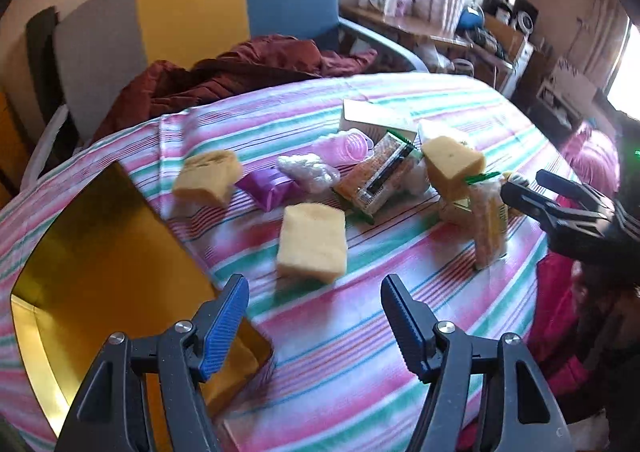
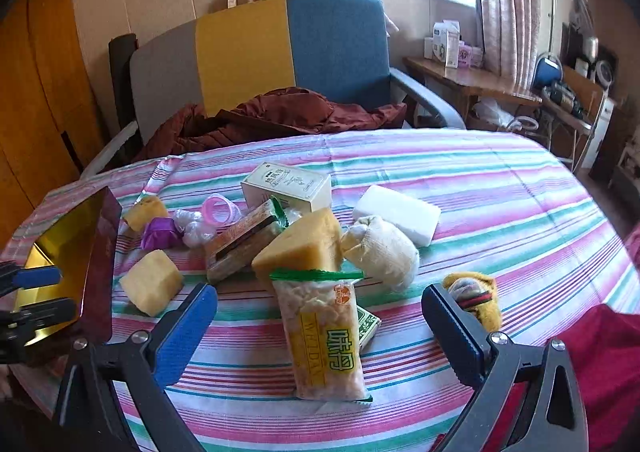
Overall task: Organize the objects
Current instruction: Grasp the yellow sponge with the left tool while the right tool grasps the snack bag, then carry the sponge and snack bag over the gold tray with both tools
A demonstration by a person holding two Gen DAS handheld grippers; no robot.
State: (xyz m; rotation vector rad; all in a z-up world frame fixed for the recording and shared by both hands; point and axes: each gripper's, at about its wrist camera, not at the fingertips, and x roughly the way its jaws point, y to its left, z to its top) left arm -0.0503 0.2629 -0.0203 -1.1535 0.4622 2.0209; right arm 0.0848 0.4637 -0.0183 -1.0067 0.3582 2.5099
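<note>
Left gripper hovers low over the counter, fingers wide apart, nothing between them. Likely lined up on the nearest yellow sponge block, which lies just ahead and in the gap line. Gold-lined box sits open just to its left, touching nothing I can see inside; probably the drop spot, hence kept close to the left hand.

Right gripper also stands fully open and empty, straddling the snack packet, which lies flat between the fingers but the pads are clear of it. Looks like a pre-grasp. A small green packet peeks from under the snack packet's right edge. Knitted yellow item is just beside the right finger.

Mid pile: big sponge wedge leans on the snack packet's top, cream cloth bundle touching it on the right, orange-black packet on its left. Purple wrapper and clear plastic wad sit near another sponge.

Farther: pink ring, cream carton, white bar. Beyond the counter, a chair with a maroon jacket.
</note>
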